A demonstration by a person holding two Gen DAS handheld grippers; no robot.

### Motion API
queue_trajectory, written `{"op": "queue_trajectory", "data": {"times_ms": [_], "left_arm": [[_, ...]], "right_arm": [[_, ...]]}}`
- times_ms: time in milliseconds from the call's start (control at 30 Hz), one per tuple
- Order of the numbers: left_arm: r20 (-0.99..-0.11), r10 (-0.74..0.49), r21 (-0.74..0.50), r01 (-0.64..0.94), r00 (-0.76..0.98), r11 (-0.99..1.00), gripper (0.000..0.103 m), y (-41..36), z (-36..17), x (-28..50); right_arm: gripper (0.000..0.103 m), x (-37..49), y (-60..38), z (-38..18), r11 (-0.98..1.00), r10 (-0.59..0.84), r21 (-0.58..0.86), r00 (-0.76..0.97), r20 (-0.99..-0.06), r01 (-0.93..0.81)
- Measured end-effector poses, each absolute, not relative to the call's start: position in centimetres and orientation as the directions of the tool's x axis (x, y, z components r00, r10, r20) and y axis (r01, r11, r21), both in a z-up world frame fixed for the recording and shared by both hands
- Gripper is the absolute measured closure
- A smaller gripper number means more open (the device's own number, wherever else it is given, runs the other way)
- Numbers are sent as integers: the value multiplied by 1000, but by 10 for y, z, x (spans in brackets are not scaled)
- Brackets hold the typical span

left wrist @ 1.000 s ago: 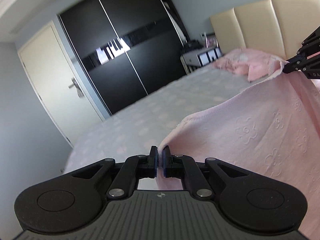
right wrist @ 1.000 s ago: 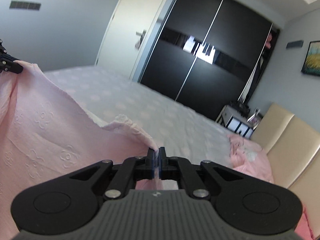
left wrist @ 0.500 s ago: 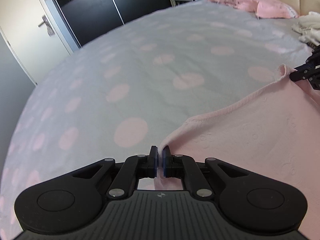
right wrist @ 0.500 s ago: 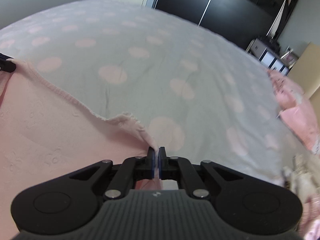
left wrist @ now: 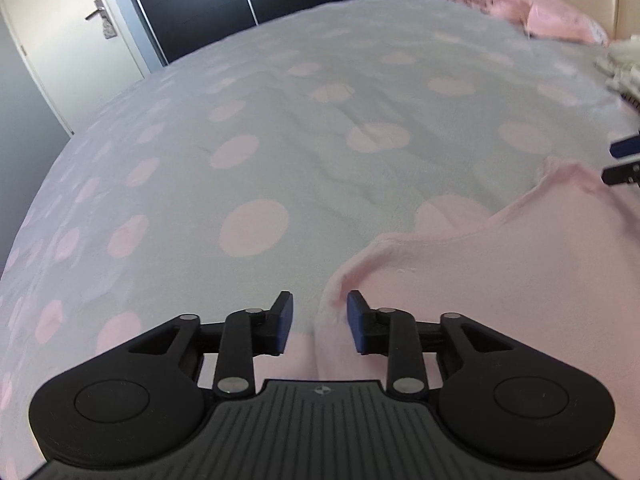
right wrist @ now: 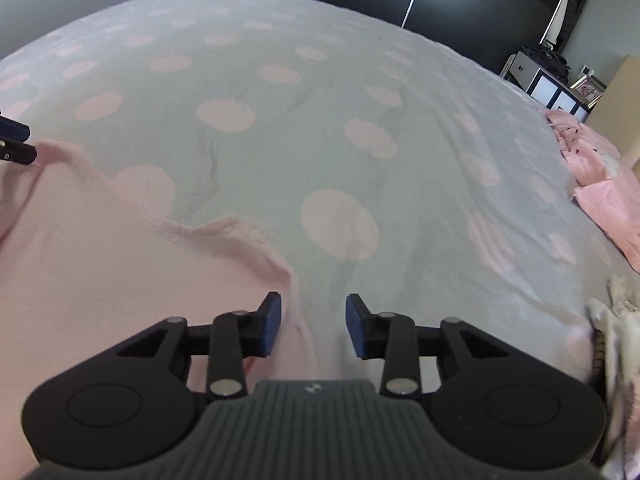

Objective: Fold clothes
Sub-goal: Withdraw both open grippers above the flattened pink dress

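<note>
**Both grippers letting go as pink garment settles on the bed**

At the bottom of the left wrist view, the left gripper (left wrist: pixel 319 322) is standing released, its blue pads spread apart with a corner of the pink garment (left wrist: pixel 500 280) lying loose between them; half a second ago those pads were pinched together on that same corner. In the right wrist view, the right gripper (right wrist: pixel 312 326) is likewise gaping, the cloth's other corner slumping by its left pad where it was clamped a moment earlier. A second ago the garment was hanging in the air between the two tools; now it is resting across the lower part of both frames on the polka-dot bedspread (left wrist: pixel 280 140), its hemmed edge rippling slightly. That release suggests one lay-down of the cloth is ending, and whether it is a spread or a completed fold the frames are not settling. Further up the frame, pink pillows (left wrist: pixel 552 20) are sitting at upper right, a white door (left wrist: pixel 76 40) at upper left.
</note>
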State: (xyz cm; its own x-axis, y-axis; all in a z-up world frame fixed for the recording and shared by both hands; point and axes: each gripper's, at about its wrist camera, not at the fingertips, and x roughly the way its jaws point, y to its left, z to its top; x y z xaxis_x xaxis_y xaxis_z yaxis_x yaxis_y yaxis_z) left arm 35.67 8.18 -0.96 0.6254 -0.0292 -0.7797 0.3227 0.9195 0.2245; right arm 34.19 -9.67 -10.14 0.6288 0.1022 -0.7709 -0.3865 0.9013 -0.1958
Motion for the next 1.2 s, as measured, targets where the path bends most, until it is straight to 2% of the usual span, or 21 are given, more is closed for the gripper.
{"op": "queue_trajectory", "data": {"times_ms": [133,333,500,600,733,967,1033,1067,1100,1167,1200], "left_arm": [[-771,-60,198,328,634,924,65,93,25,303],[-751,-101,198,368,653,908,62,98,67,212],[-719,-142,144,345,680,927,54,101,95,145],[-725,-160,88,321,670,943,51,104,97,113],[-754,-149,42,273,640,961,47,105,73,73],[-825,-72,36,179,561,983,47,107,3,26],[-838,-54,47,171,543,984,47,107,-8,22],[-841,-49,54,173,539,983,47,107,-10,22],[-837,-50,59,182,544,982,47,106,-11,22],[-828,-52,54,171,559,984,47,108,-10,22],[-823,-52,51,165,566,985,47,109,-9,23]], "right_arm": [[64,286,-122,-65,903,151,-136,597,-788,-408],[63,184,-164,-12,916,219,-42,584,-782,-399],[55,105,-189,9,932,259,34,598,-758,-361],[51,60,-197,2,948,265,86,615,-742,-306],[49,7,-189,-39,958,275,165,590,-759,-234],[48,-40,-151,-111,974,177,74,511,-841,-215],[51,-42,-145,-121,972,159,47,500,-851,-230],[59,-42,-144,-123,970,152,33,496,-855,-240],[75,-41,-144,-124,970,151,32,492,-857,-242],[93,-38,-152,-124,972,169,66,482,-860,-225],[96,-38,-154,-123,973,175,76,480,-859,-218]]}}
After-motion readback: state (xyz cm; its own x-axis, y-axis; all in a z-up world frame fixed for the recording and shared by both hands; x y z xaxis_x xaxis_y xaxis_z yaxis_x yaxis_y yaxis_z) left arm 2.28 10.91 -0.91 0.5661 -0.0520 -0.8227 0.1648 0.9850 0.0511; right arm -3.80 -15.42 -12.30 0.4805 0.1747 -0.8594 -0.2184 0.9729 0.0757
